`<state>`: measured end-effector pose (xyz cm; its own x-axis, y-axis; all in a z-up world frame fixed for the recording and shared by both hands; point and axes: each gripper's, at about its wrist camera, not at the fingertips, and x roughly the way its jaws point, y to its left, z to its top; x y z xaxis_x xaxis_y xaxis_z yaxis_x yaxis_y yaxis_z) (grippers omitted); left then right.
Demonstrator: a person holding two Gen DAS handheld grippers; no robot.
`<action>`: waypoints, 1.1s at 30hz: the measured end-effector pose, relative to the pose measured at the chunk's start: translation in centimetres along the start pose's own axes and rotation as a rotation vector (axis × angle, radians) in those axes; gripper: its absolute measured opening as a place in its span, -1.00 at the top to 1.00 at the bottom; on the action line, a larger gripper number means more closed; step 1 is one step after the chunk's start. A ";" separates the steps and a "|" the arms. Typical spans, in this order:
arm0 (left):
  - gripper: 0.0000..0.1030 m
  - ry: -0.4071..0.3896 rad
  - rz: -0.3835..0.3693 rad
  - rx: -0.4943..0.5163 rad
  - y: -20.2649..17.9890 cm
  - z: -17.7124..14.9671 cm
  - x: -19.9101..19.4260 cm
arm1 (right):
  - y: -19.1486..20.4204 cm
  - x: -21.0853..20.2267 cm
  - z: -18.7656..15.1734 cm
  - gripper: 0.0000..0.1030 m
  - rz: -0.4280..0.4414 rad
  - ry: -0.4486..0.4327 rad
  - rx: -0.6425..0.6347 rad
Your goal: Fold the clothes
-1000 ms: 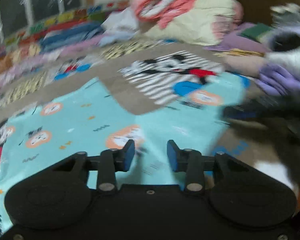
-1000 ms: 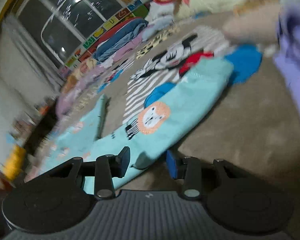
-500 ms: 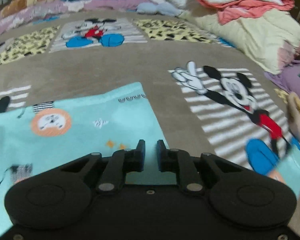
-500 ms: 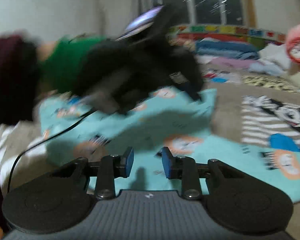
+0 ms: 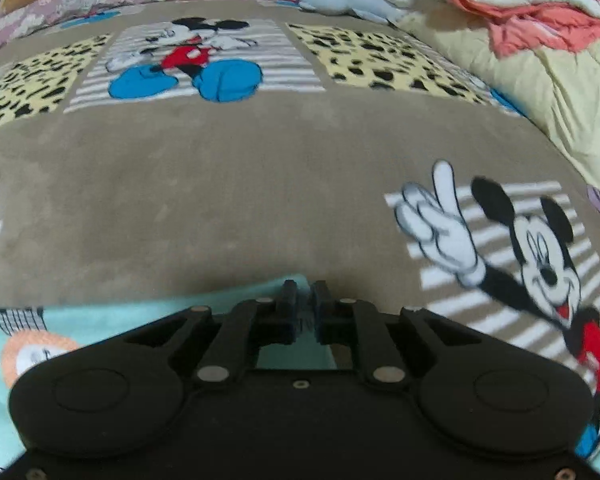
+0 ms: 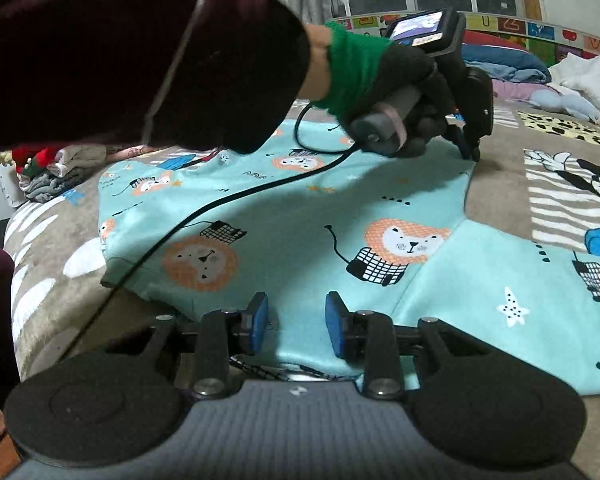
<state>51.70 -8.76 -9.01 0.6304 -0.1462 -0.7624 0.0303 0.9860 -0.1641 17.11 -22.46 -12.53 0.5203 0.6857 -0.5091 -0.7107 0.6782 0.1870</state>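
The left gripper (image 5: 304, 306) has just clamped the lion-print garment's (image 6: 300, 216) corner; the right gripper (image 6: 296, 320) straddles its near edge, fingers apart. Next, probably, right fingers pinch, then fold.

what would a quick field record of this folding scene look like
garment: turquoise lion-print top, spread flat on the blanket
surface: brown Mickey Mouse blanket
left claw: shut on the far corner of the top; jaws have just been closing
right claw: open, fabric of the near edge between its pads
left hand: black glove with green cuff, gripping the tool handle
background: pink and cream bedding pile
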 end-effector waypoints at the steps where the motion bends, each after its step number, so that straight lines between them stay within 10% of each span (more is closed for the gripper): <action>1: 0.82 -0.021 -0.021 -0.025 0.5 0.3 -0.6 | 0.0 -0.1 0.0 0.36 0.000 0.001 0.000; 8: 0.81 -0.132 -0.021 -0.070 6.7 0.2 -8.6 | 0.0 0.4 0.0 0.36 -0.009 0.003 -0.007; 17: 0.82 -0.187 0.195 -0.018 19.1 -5.3 -21.9 | 3.1 -0.9 2.0 0.30 -0.012 -0.058 -0.088; 27: 0.81 -0.057 0.123 0.082 18.8 -16.4 -20.0 | 11.1 3.5 4.1 0.30 0.096 -0.061 -0.267; 33: 0.81 -0.019 0.169 0.048 20.3 -13.5 -15.3 | 12.0 5.9 3.3 0.30 0.143 0.034 -0.263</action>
<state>32.23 12.43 -9.14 0.6440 0.0234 -0.7647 -0.0408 0.9992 -0.0037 13.21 -9.35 -10.54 0.3929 0.7571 -0.5219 -0.8762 0.4806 0.0375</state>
